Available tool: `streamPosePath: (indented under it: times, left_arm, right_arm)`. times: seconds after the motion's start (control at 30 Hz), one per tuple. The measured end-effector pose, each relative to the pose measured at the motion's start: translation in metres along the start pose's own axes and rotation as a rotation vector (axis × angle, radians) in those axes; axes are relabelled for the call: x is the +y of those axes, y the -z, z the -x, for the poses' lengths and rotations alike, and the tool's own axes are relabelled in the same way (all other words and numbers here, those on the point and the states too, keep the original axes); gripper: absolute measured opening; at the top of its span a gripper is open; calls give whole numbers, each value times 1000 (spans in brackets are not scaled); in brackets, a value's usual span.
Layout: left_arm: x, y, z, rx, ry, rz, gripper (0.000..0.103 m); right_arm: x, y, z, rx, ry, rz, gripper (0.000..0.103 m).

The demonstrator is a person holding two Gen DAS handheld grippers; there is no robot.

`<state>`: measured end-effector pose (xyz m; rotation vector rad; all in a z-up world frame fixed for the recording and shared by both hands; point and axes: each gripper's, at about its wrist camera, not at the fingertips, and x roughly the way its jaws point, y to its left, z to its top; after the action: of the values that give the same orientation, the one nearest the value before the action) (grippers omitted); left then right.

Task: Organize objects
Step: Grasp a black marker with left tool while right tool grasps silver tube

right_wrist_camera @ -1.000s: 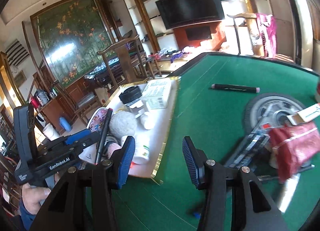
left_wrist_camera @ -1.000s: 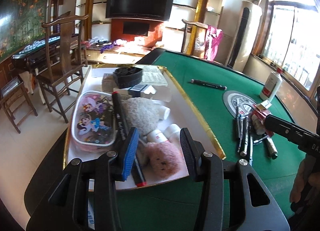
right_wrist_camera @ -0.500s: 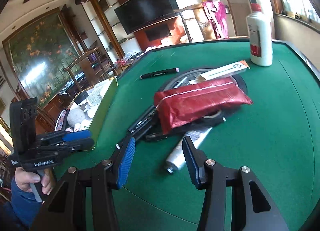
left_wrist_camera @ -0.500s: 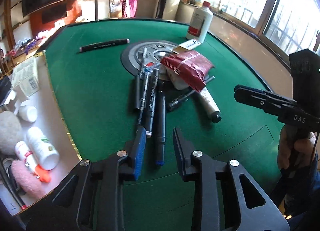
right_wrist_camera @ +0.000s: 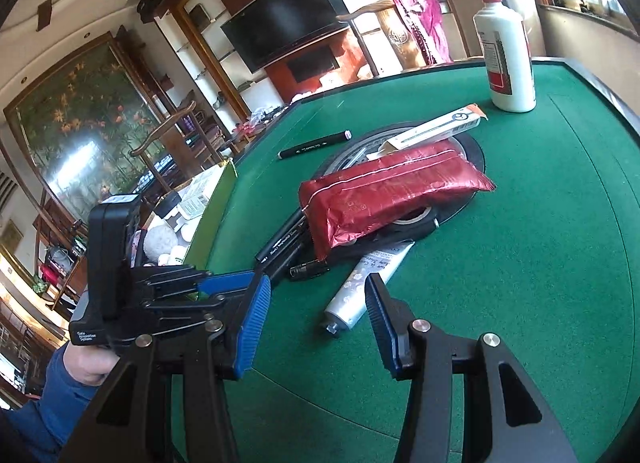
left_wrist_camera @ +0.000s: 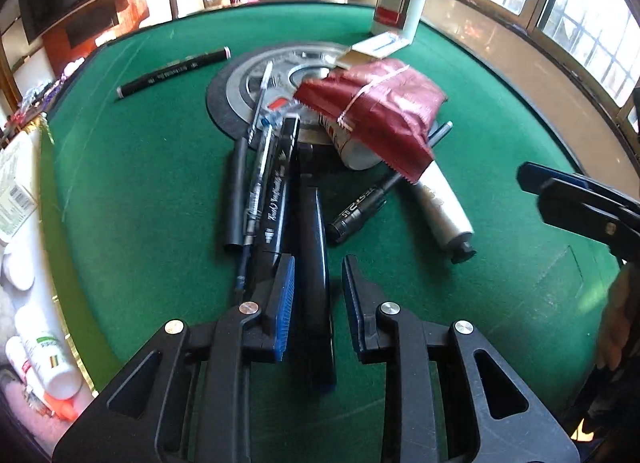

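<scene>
The green felt table [left_wrist_camera: 140,183] filled both views, with a round grey disc [left_wrist_camera: 240,91] set near its middle and a white tray [left_wrist_camera: 24,247] of small bottles and soft toys along its left edge. A white bottle with a red cap [right_wrist_camera: 505,51] stood upright at the far side. Across the disc lay a dark red foil pouch [right_wrist_camera: 384,191], resting partly on a silver tube [left_wrist_camera: 440,203] that pointed toward the camera. A cardboard box [right_wrist_camera: 436,129] lay just behind the pouch. Beside the pouch a cluster of black pens [left_wrist_camera: 264,187] lay side by side, and one more black marker [left_wrist_camera: 172,73] lay apart on the felt farther back. The left gripper [left_wrist_camera: 318,291] pointed down over a dark blue pen [left_wrist_camera: 316,247] at the near end of the cluster; the pen lay between its fingers, which stood narrowly apart, not yet pressing on it. The right gripper [right_wrist_camera: 316,327] hovered with its jaws parted and empty, the silver tube's cap just ahead of them.
</scene>
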<state>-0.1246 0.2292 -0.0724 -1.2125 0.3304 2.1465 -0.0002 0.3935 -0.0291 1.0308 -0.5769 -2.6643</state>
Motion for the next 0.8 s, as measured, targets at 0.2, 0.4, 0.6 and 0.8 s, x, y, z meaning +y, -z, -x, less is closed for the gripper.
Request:
streamPosePath:
  times: [0.2, 0.4, 0.6, 0.8]
  left_arm:
    - [-3, -3, -7, -35, -71, 15, 14]
    - [-6, 12, 4, -27, -72, 6, 14]
    - [-5, 12, 3, -40, -70, 16, 14]
    - [-4, 11, 2, -42, -65, 24, 14]
  right_arm:
    - [-3, 5, -12, 45, 39, -7, 49]
    - [-1, 6, -33, 124, 111, 0, 49]
    - [18, 2, -69, 206, 289, 161, 49]
    - [13, 12, -57, 229, 344, 310, 31]
